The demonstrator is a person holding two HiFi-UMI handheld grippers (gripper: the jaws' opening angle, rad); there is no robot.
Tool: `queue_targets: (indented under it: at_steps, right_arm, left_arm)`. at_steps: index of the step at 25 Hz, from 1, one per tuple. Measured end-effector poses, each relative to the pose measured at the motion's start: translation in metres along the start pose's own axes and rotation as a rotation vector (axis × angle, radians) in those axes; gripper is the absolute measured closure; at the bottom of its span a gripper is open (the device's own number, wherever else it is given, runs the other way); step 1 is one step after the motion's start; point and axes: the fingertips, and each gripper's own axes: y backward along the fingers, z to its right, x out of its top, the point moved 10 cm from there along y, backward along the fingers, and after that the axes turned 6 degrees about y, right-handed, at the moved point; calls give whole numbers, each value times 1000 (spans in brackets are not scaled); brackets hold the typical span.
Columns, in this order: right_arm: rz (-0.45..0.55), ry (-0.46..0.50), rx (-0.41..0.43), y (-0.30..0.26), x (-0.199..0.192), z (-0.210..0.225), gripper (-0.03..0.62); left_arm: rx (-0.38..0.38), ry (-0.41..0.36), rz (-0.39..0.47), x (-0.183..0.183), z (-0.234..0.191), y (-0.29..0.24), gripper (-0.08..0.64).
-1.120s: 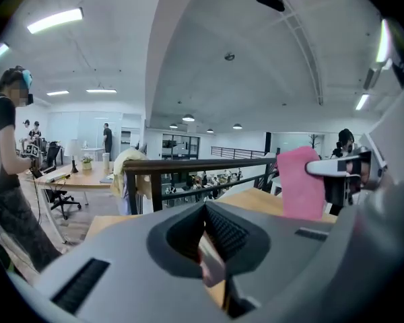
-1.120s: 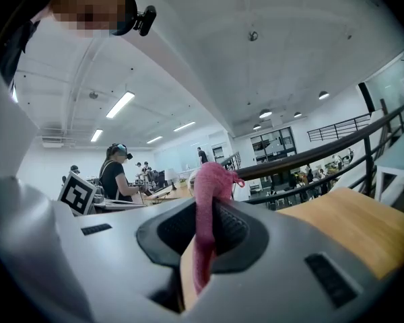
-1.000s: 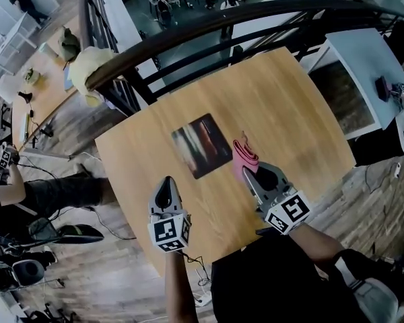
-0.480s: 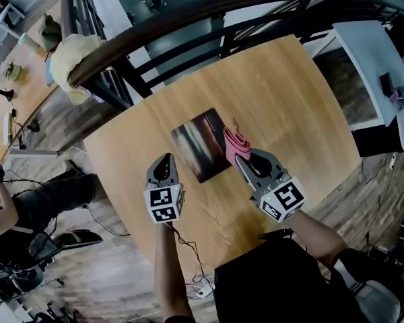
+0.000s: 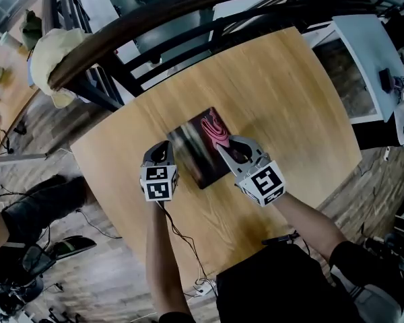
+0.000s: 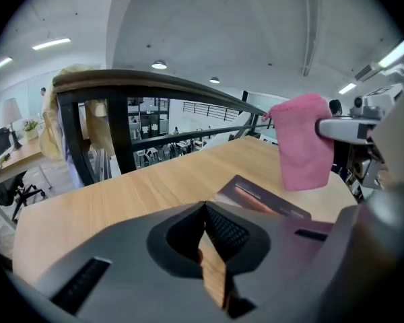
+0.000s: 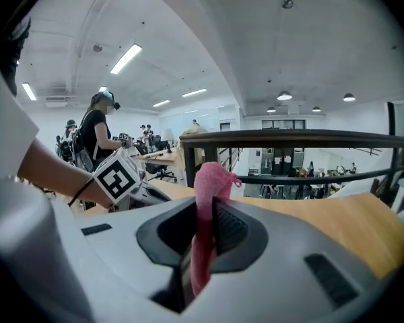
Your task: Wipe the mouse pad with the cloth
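Above mouse pad (image 5: 190,155), cloth (image 5: 214,128) in right claw (image 5: 223,142)

Light wood bench (image 5: 289,93), dark railing (image 5: 188,12) behind it. Plank floor (image 5: 34,130) below. White ceiling (image 6: 222,39), strip lights (image 7: 126,58).

No words, numbers or brand names can be read anywhere in these pictures. The cube (image 5: 157,182) on the left gripper (image 5: 163,147) and the cube (image 5: 263,184) on the right gripper (image 5: 223,145) show only black and white square patterns, not letters. The mouse pad (image 6: 256,197) has a thin pale line along one edge that may be tiny print, but it is too small to read.
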Motion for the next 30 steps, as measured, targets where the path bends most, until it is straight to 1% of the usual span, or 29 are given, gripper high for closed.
queue_targets:
  at_steps: [4,8,10,13,16,19,22,24,30]
  right_arm:
    - [-43,64,20,-36,-17,-4,535]
    - [-115,150,39,-66,-36,-7,535]
    - [-159,203,47,-78,-44,-8,535]
    - [-217,285,65,-96,-53,-10,535]
    - [-297,366,74,-114,-63,-13,535]
    - [-399,433,87,-129,-72,-17,535]
    - [-488,498,121,-141,-79,-24,535]
    - [-533,524,158,-148,-84,-29,535]
    - [-611,588,254,-159,-87,-43,535]
  left_arm:
    - [-34,-18,-28,-2,-9,-26,537]
    - [-75,-38,-94,-11,-14,-47,537]
    - [-98,-41,-120,-15,-15,-55,537]
    - [-118,-30,-133,-18,-19,-62,537]
    - [-123,-34,-152,-18,-18,-65,537]
    - [-122,-9,-179,-17,-19,-67,537]
    - [-127,10,-188,-17,-19,-67,537]
    - [-132,14,-190,-16,-20,-67,537]
    - [-154,18,-206,-15,-22,-69,537]
